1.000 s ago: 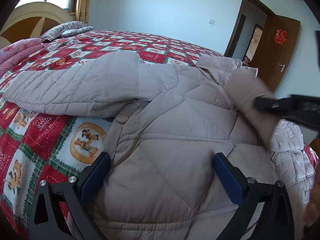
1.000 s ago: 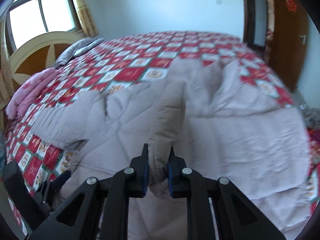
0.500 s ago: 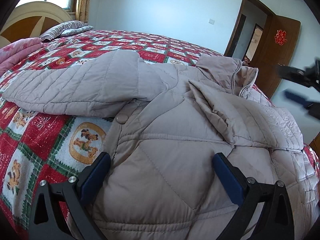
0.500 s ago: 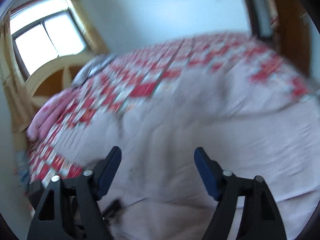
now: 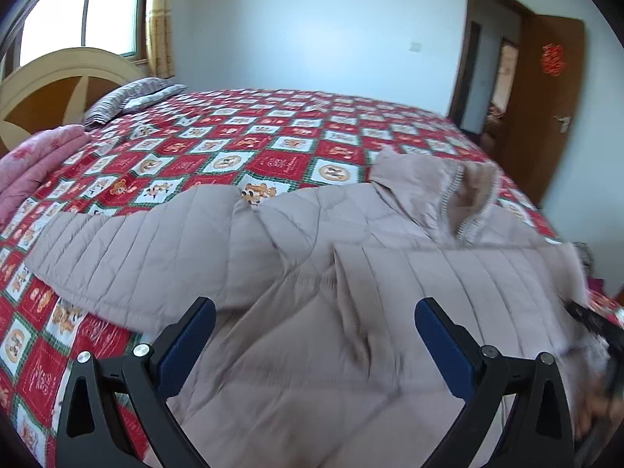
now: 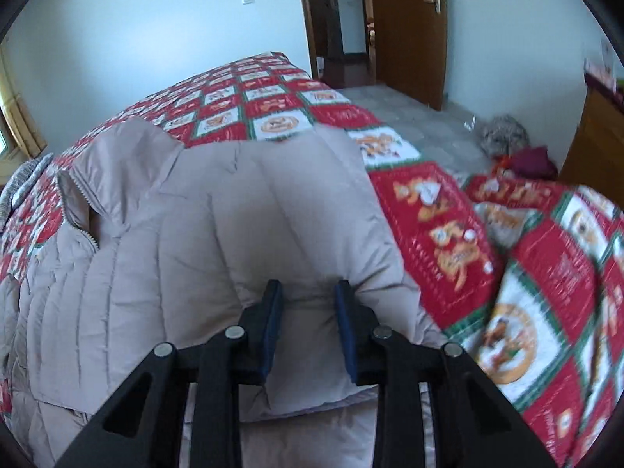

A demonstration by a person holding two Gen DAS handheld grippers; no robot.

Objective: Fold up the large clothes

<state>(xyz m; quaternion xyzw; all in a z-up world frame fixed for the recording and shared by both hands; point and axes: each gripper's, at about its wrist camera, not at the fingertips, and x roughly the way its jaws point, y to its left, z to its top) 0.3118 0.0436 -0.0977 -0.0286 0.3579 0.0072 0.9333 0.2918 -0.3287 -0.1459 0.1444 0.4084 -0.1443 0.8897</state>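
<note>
Two grippers are seen over one big beige puffer jacket (image 5: 351, 273) that's spread on a bed covered by a red patchwork quilt (image 5: 241, 144). Starting at the far left, around 9 o'clock in the left wrist view, a pink blanket (image 5: 35, 163) is bunched up, with a striped pillow (image 5: 128, 97) up at about 10 o'clock by the headboard. One quilted sleeve (image 5: 128, 257) is laid out flat toward 9 o'clock. The left gripper (image 5: 314, 345) is held wide open above the jacket body, nothing gripped between its blue pads (image 5: 187, 343). The zippered collar (image 5: 448, 199) is found at about 1 o'clock, and a wooden door (image 5: 546, 97) is seen at 2 o'clock. Over on the right side, the right gripper (image 6: 308, 323) is closed most of the way, and a puffy fold of the jacket (image 6: 234, 214) is pinched between its fingers, near the 6 o'clock edge. A pile of clothes (image 6: 514, 148) is left on the floor at 2 o'clock in that view.
</note>
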